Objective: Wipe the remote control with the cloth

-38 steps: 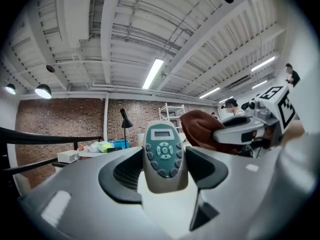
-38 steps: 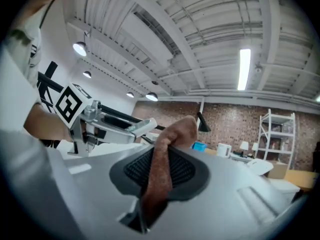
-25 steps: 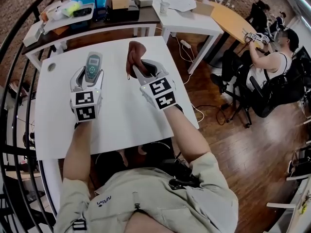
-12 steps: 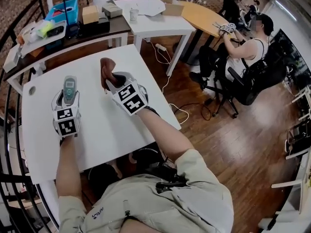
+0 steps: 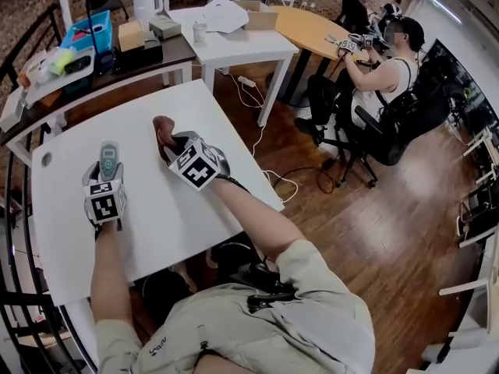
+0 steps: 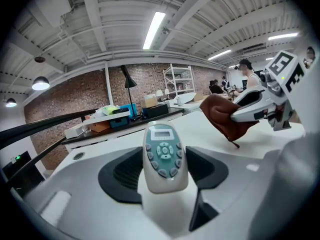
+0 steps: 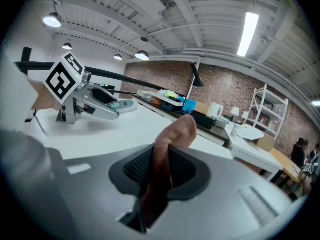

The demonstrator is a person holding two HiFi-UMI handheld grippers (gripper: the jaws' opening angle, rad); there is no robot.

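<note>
A grey-white remote control (image 5: 108,155) with a blue-green keypad sits between the jaws of my left gripper (image 5: 107,167), which is shut on its lower end; in the left gripper view the remote (image 6: 162,154) points away, buttons up. To its right, my right gripper (image 5: 170,143) is shut on a brown cloth (image 5: 161,129), which bunches up past the fingertips. In the right gripper view the cloth (image 7: 172,139) is pinched between the pads. Both grippers hover low over the white table (image 5: 179,209), a hand's width apart; cloth and remote do not touch.
A dark side table (image 5: 168,53) with a blue bin (image 5: 84,33) and boxes stands behind the white table. A black railing (image 5: 14,178) runs along the left. A person (image 5: 382,76) sits on a chair at the right, with cables (image 5: 288,181) on the wood floor.
Both grippers have sunk toward the tabletop, still carrying the remote and the cloth. The head view has swung, so the table now sits further left in the frame.
</note>
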